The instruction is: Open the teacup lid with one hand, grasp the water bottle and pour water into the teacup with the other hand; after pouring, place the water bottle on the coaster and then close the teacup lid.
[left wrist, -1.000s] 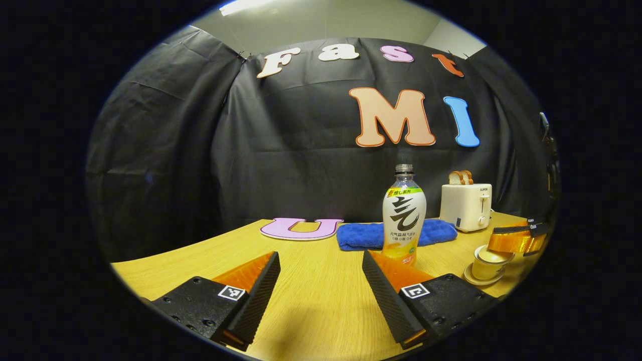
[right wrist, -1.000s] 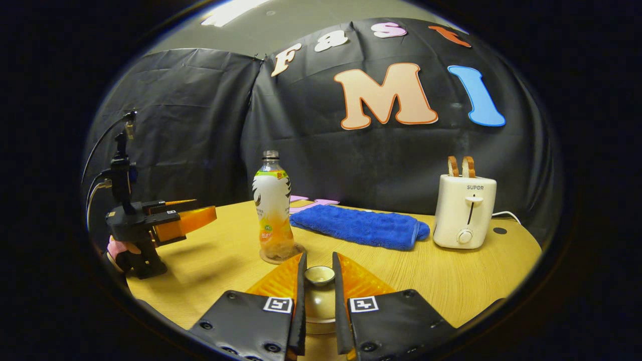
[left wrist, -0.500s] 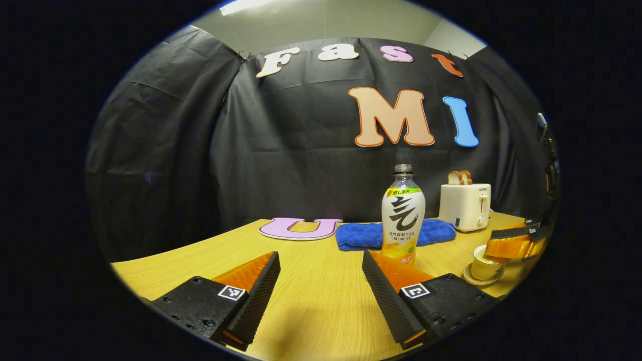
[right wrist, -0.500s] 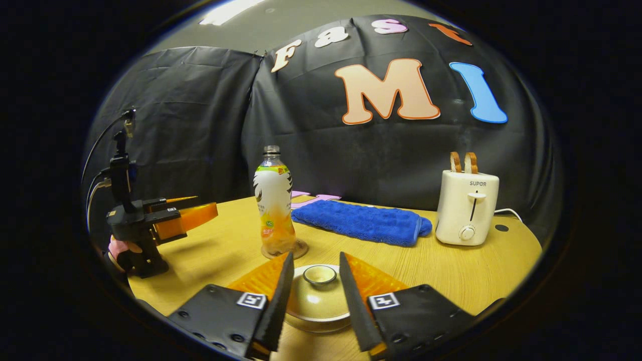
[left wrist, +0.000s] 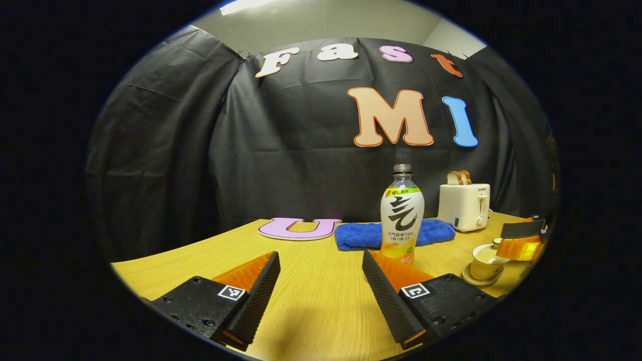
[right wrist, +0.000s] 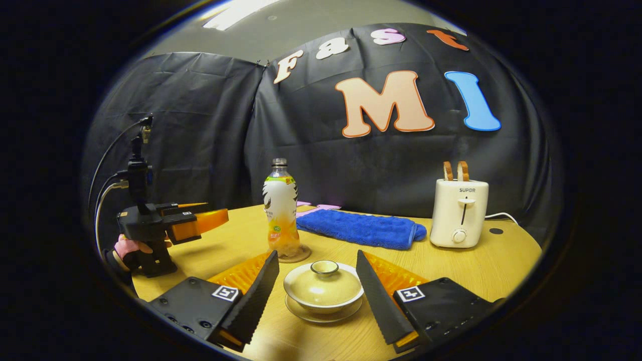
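Observation:
The cream teacup [right wrist: 323,293] sits on its saucer with its lid [right wrist: 324,282] on, just ahead of and between the fingers of my right gripper [right wrist: 317,254], which is open and apart from it. The water bottle [right wrist: 281,215], uncapped with orange liquid low inside, stands upright on a round coaster [right wrist: 298,254] behind and left of the cup. My left gripper [left wrist: 319,255] hovers open over bare table, the bottle [left wrist: 403,215] ahead to its right. Farther right in the left gripper view are the teacup [left wrist: 485,260] and the right gripper [left wrist: 504,239].
A folded blue towel [right wrist: 361,228] lies behind the bottle. A white toaster [right wrist: 459,213] with two bread slices stands at the back right, its cord trailing off. A hand [right wrist: 128,248] holds the left gripper [right wrist: 220,216] at the wooden table's [right wrist: 476,273] left.
My right gripper opened off the lid's knob and drew back, leaving the lid on the teacup. The left gripper and the bottle have stayed put.

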